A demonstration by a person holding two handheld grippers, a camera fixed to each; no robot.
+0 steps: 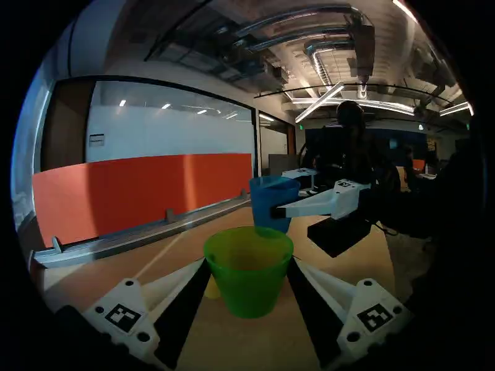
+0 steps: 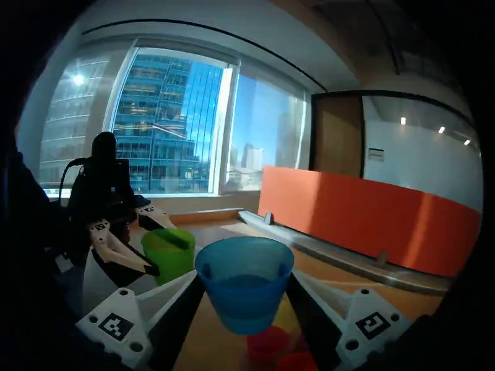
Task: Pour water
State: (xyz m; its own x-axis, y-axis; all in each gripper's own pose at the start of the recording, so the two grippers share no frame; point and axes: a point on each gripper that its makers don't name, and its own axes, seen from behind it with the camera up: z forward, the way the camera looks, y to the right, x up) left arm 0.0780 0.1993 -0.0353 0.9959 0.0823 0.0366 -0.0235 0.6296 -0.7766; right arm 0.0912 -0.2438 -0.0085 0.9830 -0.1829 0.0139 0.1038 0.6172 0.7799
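One green cup (image 1: 249,275); water (image 2: 245,281) in blue cup (image 2: 244,309)

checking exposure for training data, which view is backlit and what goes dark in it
Right gripper view: bright windows backlight the scene, the person is a dark silhouette, the blue cup reads clearly. Left gripper view: dimmer indoor light, mild glare off ceiling light strips, the green cup is sharp.

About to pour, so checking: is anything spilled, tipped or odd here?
Nothing stands out. The blue cup sits upright in the right gripper, its water level; the green cup sits upright in the left gripper. No spill shows on the table.
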